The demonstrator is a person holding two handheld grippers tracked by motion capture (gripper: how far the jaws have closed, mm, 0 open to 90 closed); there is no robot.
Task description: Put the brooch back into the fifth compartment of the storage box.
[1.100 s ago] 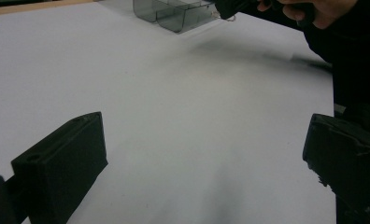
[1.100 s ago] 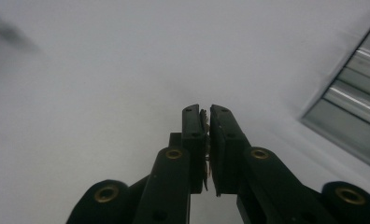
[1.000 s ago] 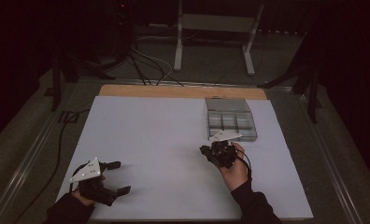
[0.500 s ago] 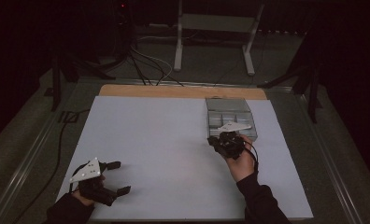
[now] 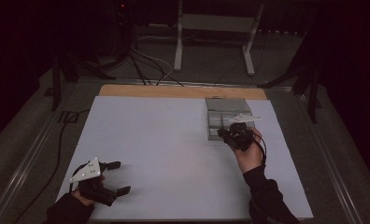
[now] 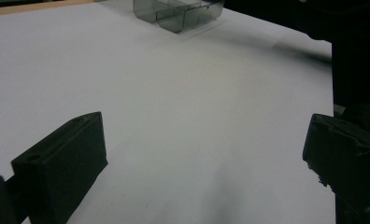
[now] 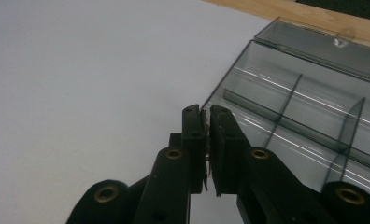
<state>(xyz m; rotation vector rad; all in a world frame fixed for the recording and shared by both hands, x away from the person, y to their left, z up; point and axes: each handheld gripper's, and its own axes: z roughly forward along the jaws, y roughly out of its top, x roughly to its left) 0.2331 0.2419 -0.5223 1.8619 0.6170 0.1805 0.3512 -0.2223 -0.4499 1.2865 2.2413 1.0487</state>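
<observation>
One compartment box [image 5: 227,117], perhaps five cells; two grippers [image 5: 226,134].

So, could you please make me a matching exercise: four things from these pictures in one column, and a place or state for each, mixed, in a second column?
Things:
1. left gripper
2. right gripper
3. clear box
4. wooden strip

Places and states:
a. lies along the far edge of the white sheet
b. jaws wide open, at the near left corner of the sheet
c. jaws shut, at the near corner of the box
d. divided into compartments, on the far right part of the sheet

Pairs: 1-b, 2-c, 3-d, 4-a
</observation>
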